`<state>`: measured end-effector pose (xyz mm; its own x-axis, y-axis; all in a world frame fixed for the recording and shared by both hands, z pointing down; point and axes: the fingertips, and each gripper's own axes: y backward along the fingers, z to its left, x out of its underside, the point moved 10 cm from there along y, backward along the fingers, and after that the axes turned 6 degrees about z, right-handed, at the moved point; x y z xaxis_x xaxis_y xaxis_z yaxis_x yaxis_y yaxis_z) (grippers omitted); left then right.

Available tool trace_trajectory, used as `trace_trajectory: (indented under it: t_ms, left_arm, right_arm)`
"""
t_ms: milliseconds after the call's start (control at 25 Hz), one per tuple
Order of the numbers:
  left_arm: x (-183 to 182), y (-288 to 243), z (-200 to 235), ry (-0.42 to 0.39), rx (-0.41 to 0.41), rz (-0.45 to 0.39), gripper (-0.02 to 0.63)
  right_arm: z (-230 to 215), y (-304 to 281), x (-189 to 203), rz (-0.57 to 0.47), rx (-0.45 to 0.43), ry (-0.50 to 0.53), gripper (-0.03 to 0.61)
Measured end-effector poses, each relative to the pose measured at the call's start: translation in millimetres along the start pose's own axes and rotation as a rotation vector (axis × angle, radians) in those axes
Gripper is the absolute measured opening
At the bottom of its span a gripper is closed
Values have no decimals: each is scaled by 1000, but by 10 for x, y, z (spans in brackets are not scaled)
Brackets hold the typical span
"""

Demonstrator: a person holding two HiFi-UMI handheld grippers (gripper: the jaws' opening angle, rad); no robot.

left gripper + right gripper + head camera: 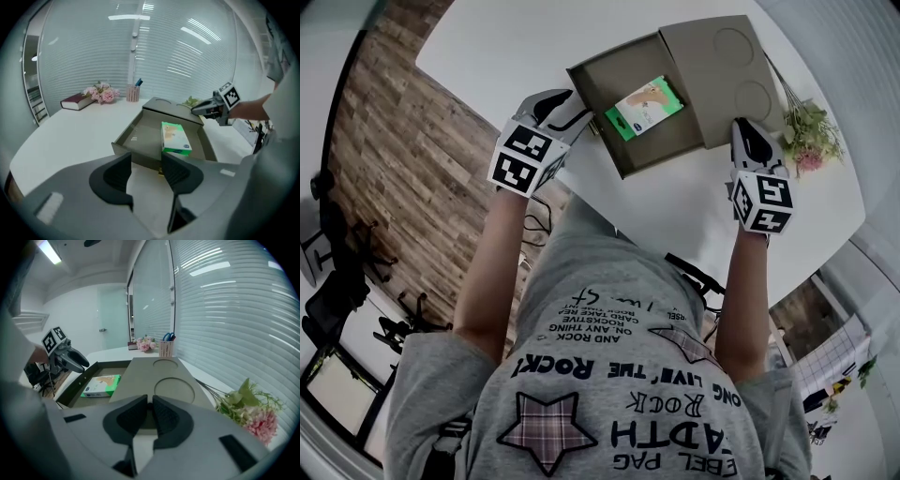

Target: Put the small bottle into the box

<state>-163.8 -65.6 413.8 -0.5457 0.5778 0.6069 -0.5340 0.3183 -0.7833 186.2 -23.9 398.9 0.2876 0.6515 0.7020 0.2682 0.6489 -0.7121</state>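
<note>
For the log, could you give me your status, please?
Left claw open, empty. Right claw shut at lid edge. Green carton in box. Nothing blocking.

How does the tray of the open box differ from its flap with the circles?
The tray is deep, with raised walls; the flap lies flat. The tray holds a green-and-white carton; the flap shows two round recesses and no carton. Both are the same grey-brown card, joined side by side.

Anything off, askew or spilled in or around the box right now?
Nothing spilled or damaged. Two minor things: the green-and-white carton lies flat in the box slightly turned against its walls rather than squared up, and a flower sprig lies loose on the table right beside the open lid.
</note>
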Motion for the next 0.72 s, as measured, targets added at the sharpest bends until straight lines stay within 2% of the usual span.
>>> trace_trajectory:
  t_ms: [80, 160, 440, 720]
  left_arm:
    - [0, -27, 34, 93, 6, 19, 190]
    - [-3, -25, 43, 146, -4, 20, 195]
    - [-38, -44, 79, 272, -11, 8, 195]
    - [-104, -161, 81, 335, -26, 56, 195]
  right_arm:
    - [-3, -9, -2, 1, 0, 1, 41]
    - [-7, -15, -2, 0, 0, 2, 41]
    - [6, 7, -6, -1, 1, 4, 41]
    - [12, 10, -13, -1, -1, 7, 41]
